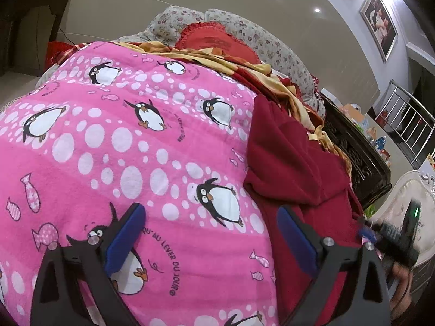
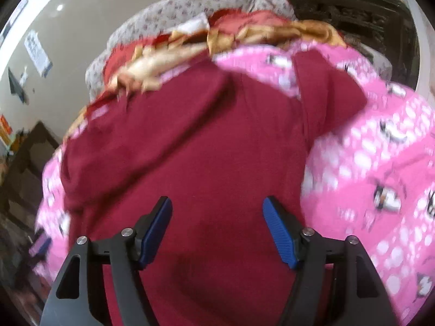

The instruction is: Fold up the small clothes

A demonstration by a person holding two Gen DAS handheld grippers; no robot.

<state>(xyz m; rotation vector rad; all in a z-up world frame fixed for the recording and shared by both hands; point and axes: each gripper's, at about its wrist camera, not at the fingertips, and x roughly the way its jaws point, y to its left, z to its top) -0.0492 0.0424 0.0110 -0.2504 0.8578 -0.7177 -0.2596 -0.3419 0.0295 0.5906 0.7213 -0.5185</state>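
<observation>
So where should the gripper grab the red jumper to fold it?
Probably the sleeve of the red jumper, lying out over the pink penguin blanket. It is a loose, thin flap, so the open right gripper could pinch its edge from above.

Left gripper (image 1: 210,212): your jaws are spread wide — nothing between the blue pads.
Right gripper (image 2: 217,206): your jaws gape apart too — holding nothing.
</observation>
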